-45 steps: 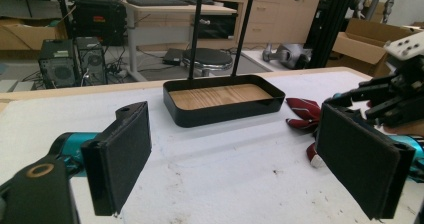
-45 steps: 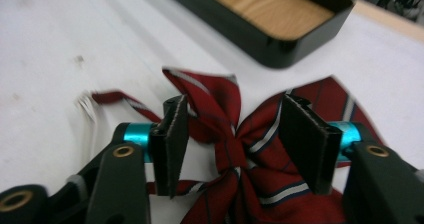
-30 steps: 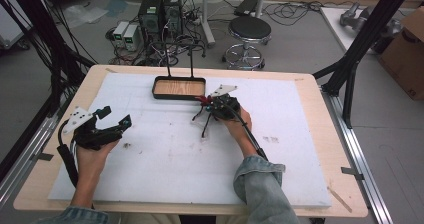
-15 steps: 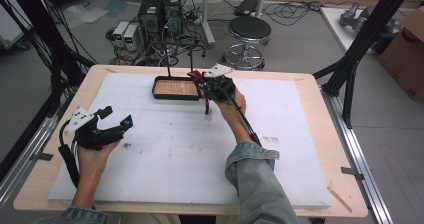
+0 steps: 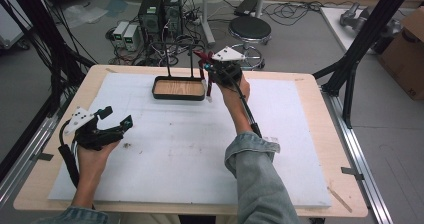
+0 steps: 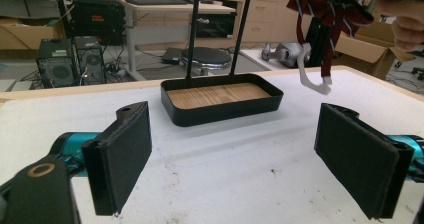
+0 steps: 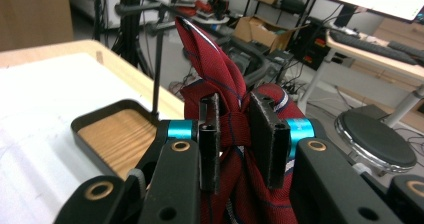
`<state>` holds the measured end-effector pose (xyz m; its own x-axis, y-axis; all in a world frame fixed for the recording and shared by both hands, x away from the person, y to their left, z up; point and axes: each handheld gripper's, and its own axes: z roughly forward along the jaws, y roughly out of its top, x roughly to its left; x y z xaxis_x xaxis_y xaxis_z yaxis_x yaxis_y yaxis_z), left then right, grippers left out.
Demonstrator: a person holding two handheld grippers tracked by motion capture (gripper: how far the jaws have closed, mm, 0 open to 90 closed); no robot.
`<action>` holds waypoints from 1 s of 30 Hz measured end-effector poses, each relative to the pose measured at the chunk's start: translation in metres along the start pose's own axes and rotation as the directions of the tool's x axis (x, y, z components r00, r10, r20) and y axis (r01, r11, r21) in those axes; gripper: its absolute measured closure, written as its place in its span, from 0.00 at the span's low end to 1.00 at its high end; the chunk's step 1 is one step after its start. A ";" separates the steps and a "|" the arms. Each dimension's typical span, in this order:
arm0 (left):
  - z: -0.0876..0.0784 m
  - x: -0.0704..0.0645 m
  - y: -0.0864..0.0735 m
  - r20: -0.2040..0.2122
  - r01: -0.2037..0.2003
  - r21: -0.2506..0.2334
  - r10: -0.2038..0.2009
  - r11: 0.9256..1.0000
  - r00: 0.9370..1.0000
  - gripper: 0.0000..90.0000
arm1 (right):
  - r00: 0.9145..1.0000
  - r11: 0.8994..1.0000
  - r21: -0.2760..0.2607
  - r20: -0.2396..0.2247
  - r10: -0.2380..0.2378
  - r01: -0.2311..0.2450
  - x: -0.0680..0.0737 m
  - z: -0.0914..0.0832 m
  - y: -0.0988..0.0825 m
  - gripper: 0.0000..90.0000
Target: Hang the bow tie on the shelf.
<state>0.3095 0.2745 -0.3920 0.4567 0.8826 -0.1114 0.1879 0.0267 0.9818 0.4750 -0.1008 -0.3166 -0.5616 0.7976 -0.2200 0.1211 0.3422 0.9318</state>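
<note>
Right gripper (image 5: 204, 60): jaws pinching a red tie (image 7: 227, 134), raised at 3 o'clock of the black tray (image 5: 179, 88). Left gripper (image 5: 116, 119): jaws spread, empty, low over the desk (image 5: 300, 134) at 8 o'clock of the tray.

red woven tie (image 7: 235, 129), wood-floored tray (image 5: 179, 88)

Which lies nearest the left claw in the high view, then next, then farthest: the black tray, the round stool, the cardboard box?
1. Black tray, on the table's far side.
2. Round stool, on the floor beyond the table.
3. Cardboard box, far right.
</note>
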 end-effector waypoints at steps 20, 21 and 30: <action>-0.001 0.003 -0.001 0.004 0.012 -0.002 -0.012 1.000 1.000 0.17 | 0.997 0.998 0.049 0.076 0.026 -0.030 -0.017 0.032 0.006 0.83; -0.002 0.003 0.000 0.003 0.016 -0.007 -0.016 1.000 1.000 0.17 | 0.996 0.997 0.059 0.082 0.040 -0.045 -0.021 0.034 0.003 0.83; 0.000 0.003 -0.001 0.005 0.016 -0.001 -0.016 1.000 1.000 0.17 | 0.995 0.989 0.123 0.073 0.074 -0.082 -0.022 0.048 -0.013 0.80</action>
<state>0.3106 0.2774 -0.3933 0.4583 0.8796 -0.1275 0.1942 0.0409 0.9801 0.5249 -0.0994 -0.3372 -0.4901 0.8547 -0.1711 0.2669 0.3340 0.9040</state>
